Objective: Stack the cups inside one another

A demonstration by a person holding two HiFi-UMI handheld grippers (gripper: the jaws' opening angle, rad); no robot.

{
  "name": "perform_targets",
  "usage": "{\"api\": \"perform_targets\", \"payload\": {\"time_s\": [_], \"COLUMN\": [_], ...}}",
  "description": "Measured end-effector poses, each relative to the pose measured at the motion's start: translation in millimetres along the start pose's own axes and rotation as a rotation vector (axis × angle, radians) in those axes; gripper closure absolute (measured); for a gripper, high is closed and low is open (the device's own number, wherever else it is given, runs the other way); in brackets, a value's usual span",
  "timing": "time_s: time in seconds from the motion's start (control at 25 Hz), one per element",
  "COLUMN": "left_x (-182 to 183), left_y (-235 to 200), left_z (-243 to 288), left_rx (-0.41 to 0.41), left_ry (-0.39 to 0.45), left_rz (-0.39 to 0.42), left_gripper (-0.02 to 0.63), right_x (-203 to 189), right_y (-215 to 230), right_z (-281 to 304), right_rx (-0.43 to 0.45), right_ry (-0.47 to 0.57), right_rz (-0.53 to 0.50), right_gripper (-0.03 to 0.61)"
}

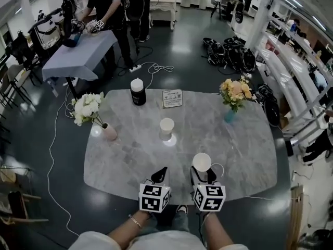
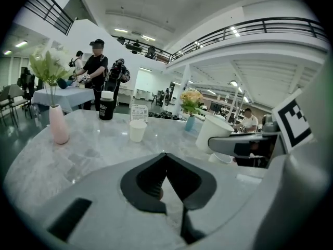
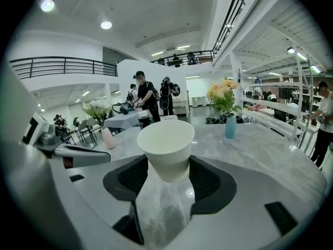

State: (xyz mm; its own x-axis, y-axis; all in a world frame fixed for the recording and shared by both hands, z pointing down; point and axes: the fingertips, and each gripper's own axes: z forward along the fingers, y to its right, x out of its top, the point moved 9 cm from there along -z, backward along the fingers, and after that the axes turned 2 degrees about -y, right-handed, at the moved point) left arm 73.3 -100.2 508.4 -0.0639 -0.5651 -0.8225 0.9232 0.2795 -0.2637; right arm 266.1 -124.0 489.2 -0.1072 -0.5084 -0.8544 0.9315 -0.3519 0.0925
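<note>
Two white paper cups are in play on the grey marble table. One cup stands upright alone near the table's middle. The other cup is upright between the jaws of my right gripper, which is shut on its lower half near the front edge. My left gripper hovers just left of it, jaws touching at the tips with nothing between them.
At the table's far side are a black tumbler with a white lid and a small sign card. A pink vase of white flowers stands left, a blue vase of yellow flowers right. People work at a covered table beyond.
</note>
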Motion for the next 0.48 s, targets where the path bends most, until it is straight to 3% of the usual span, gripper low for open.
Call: {"api": "perform_targets", "payload": {"time_s": [0.48], "left_x": [4], "left_y": [43], "left_z": [30], "left_rx": [-0.124], "left_ry": [-0.029], "left_rz": [0.074], "left_gripper": [0.617], "right_x": [-13], "right_y": [43], "right_z": [-31], "right_rx": [-0.127], "right_ry": [0.024], "right_rz": [0.072], "right_gripper": [0.342]}}
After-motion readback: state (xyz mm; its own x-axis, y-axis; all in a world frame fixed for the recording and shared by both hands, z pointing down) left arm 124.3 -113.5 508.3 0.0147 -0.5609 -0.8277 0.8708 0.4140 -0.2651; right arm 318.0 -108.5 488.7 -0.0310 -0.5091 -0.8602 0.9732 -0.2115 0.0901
